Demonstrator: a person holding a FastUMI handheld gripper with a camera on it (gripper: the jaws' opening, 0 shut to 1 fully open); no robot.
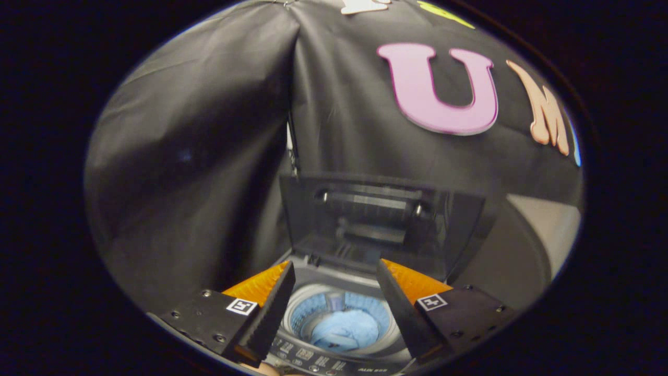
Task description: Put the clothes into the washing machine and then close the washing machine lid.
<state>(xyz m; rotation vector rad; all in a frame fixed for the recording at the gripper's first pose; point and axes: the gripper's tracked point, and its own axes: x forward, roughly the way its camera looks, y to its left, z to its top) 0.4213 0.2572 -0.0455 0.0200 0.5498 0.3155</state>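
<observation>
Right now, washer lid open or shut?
Open. The lid stands upright behind the drum, where blue clothes lie. The claw hangs open above, gripping nothing.

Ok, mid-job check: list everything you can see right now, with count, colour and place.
Washing machine: one, grey top, below and between the fingers.
Lid: one, dark, standing open at the back of the machine, beyond the fingers.
Drum: one, light rim, blue-lit inside, open between the fingers.
Clothes: one light blue bundle, lying in the drum.
Control panel: one, dark, with a row of buttons, along the machine's near edge.
Booth wall: black cloth, behind the machine.
Gripper: one, fingers open, holding nothing, above the drum.
</observation>
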